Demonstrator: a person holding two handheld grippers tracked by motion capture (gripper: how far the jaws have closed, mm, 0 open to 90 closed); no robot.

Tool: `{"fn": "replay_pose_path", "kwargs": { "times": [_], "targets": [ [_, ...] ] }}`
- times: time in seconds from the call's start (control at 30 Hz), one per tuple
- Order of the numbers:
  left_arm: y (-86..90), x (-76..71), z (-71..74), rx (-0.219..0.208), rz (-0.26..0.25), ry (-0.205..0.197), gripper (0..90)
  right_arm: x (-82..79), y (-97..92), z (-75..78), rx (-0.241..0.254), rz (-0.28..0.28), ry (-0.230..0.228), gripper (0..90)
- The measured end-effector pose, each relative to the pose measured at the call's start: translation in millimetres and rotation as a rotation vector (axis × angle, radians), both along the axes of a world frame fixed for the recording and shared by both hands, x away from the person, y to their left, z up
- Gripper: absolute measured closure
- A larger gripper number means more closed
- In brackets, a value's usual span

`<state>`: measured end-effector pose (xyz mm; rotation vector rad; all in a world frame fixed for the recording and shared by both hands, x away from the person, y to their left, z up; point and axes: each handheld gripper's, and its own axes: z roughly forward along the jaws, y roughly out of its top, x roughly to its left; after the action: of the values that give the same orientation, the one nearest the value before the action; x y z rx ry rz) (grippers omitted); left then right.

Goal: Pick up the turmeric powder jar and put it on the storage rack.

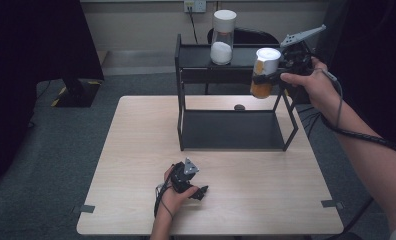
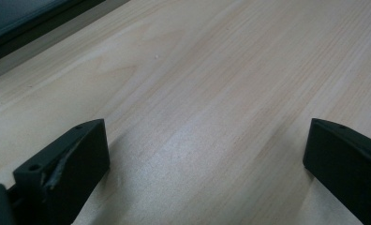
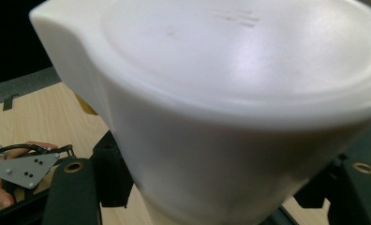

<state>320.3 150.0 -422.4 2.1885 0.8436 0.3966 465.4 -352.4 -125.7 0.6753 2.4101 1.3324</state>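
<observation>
Left gripper (image 1: 202, 192): rests on table (image 1: 136, 165) nr the front edge, a bit left of centre; held by person's left hand (image 1: 173, 197). Jaws spread wide apart in left gripper view, nothing btwn them, bare wood grain under.
Table: light wood, grey floor round it; tape tabs at front left & front right corners.
Rack (image 1: 233, 127): black metal 2-tier shelf, stands on back half of table, right of centre; lower tray bare, dark. Small dark item (image 1: 239, 107) on table just behind the lower tray, too small to tell what.
Right gripper (image 1: 268, 75): up in the air at rack's right end, abt level w/ top shelf; held by person's right hand (image 1: 311, 82), cable trailing down the forearm. Jaws clenched on the orange jar, gripping it at the upper part just under the lid.
Orange jar (image 1: 263, 72): clear body w/ orange-brown contents low down, white lid (image 3: 240, 61); held roughly upright, clear of table & shelf, in front of top shelf's right edge. In right gripper view the lid looms large btwn the jaws.
White jar (image 1: 223, 37): stands upright on top shelf, nr its middle; white lid, white powder in lower part. Apart from orange jar, to its left.
Back: wall w/ socket (image 1: 194, 6), cable hanging down behind rack.
</observation>
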Motion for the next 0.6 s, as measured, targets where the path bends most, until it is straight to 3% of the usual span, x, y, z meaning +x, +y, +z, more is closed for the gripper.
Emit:
{"fn": "replay_pose_path", "kwargs": {
  "times": [0.6],
  "targets": [
    [0.1, 0.1, 0.0, 0.0, 0.0, 0.0, 0.0, 14.9, 15.3, 50.2, 0.021, -0.015, -0.035, 30.8]
  ]
}}
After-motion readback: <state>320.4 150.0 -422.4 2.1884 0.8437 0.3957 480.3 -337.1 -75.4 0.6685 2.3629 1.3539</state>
